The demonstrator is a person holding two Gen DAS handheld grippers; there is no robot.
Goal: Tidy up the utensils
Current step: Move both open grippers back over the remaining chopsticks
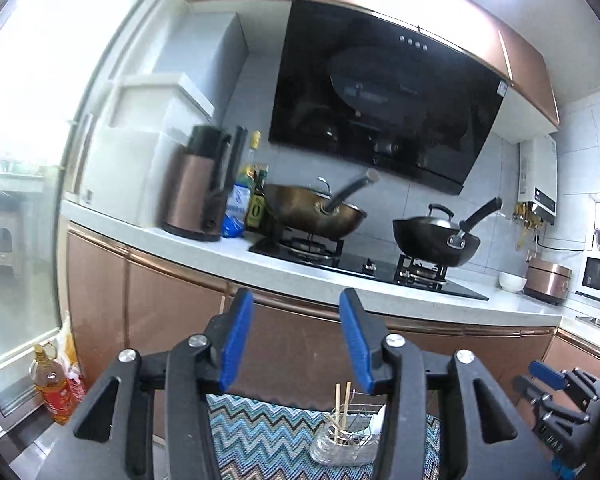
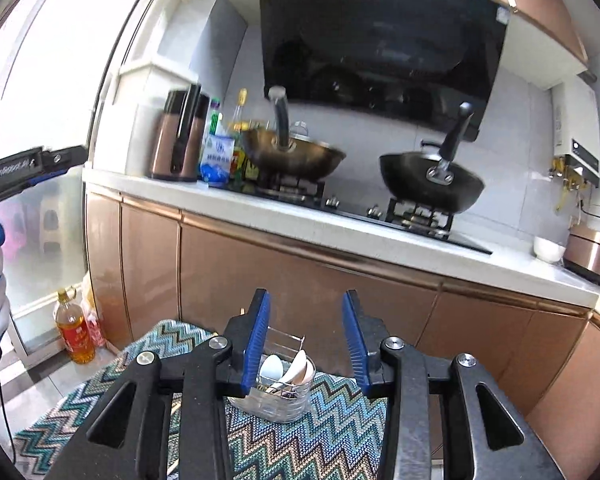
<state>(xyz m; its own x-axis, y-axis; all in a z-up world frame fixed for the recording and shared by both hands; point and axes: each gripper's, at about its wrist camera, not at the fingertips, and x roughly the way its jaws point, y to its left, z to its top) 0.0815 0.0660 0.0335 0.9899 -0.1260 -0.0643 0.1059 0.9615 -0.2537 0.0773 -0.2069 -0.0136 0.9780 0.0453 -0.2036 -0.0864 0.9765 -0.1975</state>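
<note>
At the bottom of both frames, left tongs (image 1: 296,340) and right tongs (image 2: 306,340) stood partly open and empty.
Clear utensil holder (image 2: 278,384) with spoons (image 2: 290,368) and chopsticks (image 1: 342,404) sat on the zigzag mat (image 2: 332,432), lower centre. Sorting looked finished or paused; any next move needs a descent. The holder's contents were partly hidden and the table cut off.

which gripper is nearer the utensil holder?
Right, probably. The utensil holder sits just beyond the right gripper, between its fingers; the left gripper is raised above it, farther back.
</note>
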